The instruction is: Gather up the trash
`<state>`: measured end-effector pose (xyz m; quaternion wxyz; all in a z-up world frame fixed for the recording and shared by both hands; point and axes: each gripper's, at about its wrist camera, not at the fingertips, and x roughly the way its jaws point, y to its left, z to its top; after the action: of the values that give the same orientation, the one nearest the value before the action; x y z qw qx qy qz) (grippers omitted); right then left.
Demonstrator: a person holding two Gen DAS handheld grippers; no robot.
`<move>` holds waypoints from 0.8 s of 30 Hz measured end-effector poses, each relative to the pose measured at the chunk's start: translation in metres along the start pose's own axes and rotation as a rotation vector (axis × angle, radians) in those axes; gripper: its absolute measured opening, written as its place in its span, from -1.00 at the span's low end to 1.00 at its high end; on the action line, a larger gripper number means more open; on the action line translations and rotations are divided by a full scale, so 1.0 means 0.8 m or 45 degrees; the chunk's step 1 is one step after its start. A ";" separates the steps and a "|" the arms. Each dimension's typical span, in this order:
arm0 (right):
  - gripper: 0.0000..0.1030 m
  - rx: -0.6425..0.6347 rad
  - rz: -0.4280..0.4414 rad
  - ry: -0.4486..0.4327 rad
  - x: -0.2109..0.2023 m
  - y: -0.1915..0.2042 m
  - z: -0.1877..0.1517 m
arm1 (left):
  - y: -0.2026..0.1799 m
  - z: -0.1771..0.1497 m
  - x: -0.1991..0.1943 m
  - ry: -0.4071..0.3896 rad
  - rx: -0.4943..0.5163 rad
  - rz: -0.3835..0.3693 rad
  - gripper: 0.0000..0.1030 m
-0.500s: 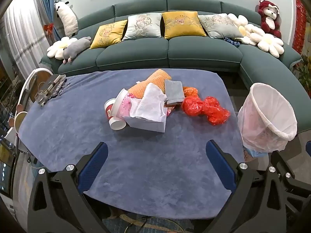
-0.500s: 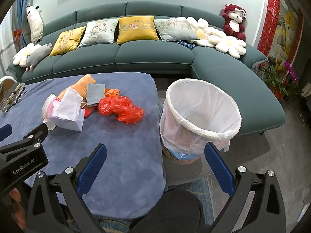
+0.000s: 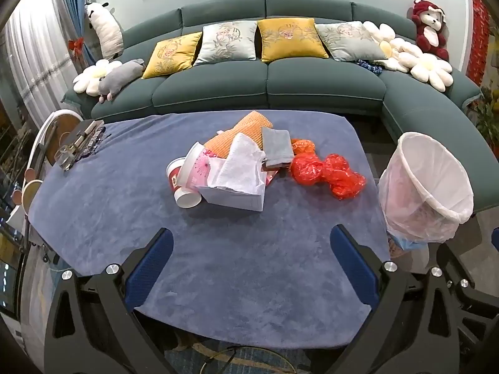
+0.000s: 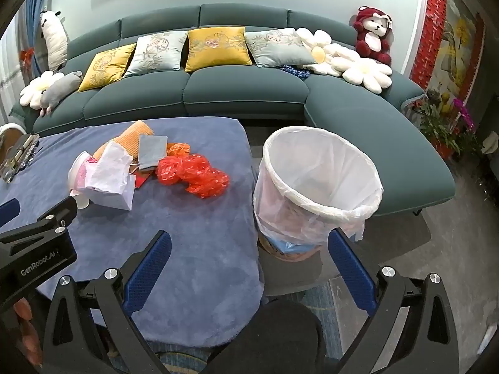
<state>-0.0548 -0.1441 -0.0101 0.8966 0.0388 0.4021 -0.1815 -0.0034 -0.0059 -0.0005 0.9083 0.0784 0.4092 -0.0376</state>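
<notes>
A heap of trash lies mid-table on the blue cloth: a crumpled red plastic bag [image 3: 329, 174] [image 4: 193, 176], paper cups [image 3: 184, 184], white tissue [image 3: 240, 165] [image 4: 109, 171] on a white box [image 3: 234, 198], an orange cloth [image 3: 240, 132] and a grey cloth [image 3: 276, 148] [image 4: 151, 149]. A bin with a white liner [image 3: 427, 187] [image 4: 321, 180] stands off the table's right edge. My left gripper [image 3: 251, 260] hangs open above the table's near part, short of the heap. My right gripper [image 4: 248, 260] is open over the table's near right corner, beside the bin. Neither holds anything.
A green corner sofa [image 3: 268, 90] [image 4: 243, 93] with cushions and plush toys runs behind the table. Metal tools [image 3: 79, 146] lie at the table's far left. The left gripper's body [image 4: 37, 246] shows at the left of the right wrist view. Potted flowers [image 4: 449, 121] stand at the right.
</notes>
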 end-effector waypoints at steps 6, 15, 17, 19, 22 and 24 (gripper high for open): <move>0.87 0.013 -0.016 0.005 -0.012 -0.014 0.000 | 0.003 0.002 -0.010 0.041 0.010 -0.065 0.87; 0.87 0.023 -0.034 0.002 -0.031 -0.027 0.006 | -0.007 0.015 -0.028 0.073 0.022 -0.131 0.87; 0.87 0.022 -0.041 -0.005 -0.034 -0.031 0.009 | -0.011 0.017 -0.032 0.062 0.028 -0.141 0.87; 0.87 0.027 -0.043 -0.008 -0.036 -0.034 0.011 | -0.015 0.021 -0.035 0.047 0.041 -0.143 0.87; 0.87 0.041 -0.045 -0.013 -0.037 -0.041 0.015 | -0.017 0.026 -0.035 0.044 0.045 -0.148 0.87; 0.87 0.044 -0.044 -0.015 -0.037 -0.044 0.019 | -0.019 0.028 -0.036 0.044 0.041 -0.155 0.87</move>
<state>-0.0751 -0.1714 0.0244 0.8948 0.0461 0.3943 -0.2042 -0.0081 -0.0245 0.0340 0.8958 0.0687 0.4281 -0.0979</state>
